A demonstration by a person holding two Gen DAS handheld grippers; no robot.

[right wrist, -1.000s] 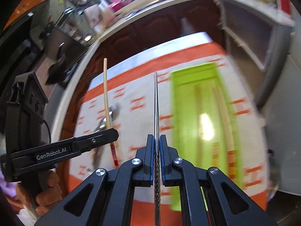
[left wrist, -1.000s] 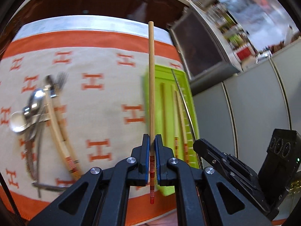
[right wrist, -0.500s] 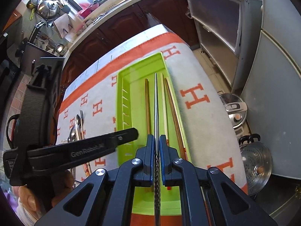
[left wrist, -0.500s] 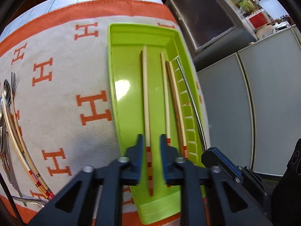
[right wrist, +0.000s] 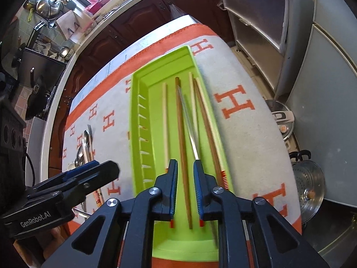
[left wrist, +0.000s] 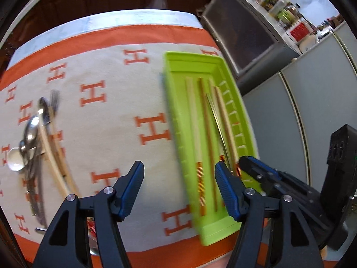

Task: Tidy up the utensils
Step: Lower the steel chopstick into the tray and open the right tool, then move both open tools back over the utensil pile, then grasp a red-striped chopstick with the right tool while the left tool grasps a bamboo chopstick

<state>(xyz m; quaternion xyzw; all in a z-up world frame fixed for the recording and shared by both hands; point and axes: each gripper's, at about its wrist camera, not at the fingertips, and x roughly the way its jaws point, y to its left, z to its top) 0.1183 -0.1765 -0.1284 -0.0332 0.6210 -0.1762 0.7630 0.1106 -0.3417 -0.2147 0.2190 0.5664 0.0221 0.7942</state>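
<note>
One green tray (right wrist: 142,102), five wooden chopsticks (right wrist: 181,134) inside, one metal chopstick (right wrist: 191,138).

Both views look steeply down from close above a table. The left wrist camera looks along the left gripper (left wrist: 179,186); the cloth (left wrist: 107,120) lies ahead of its fingers, the green tray (left wrist: 178,116) ahead and to its right, a heap of cutlery (left wrist: 33,138) off to its left. The right wrist camera looks along the right gripper (right wrist: 185,189), directly over the tray (right wrist: 142,102), which runs away from its fingers. Both views share the tray, the cloth (right wrist: 241,134), the cutlery (right wrist: 86,143), and each sees the other gripper at its edge.
</note>
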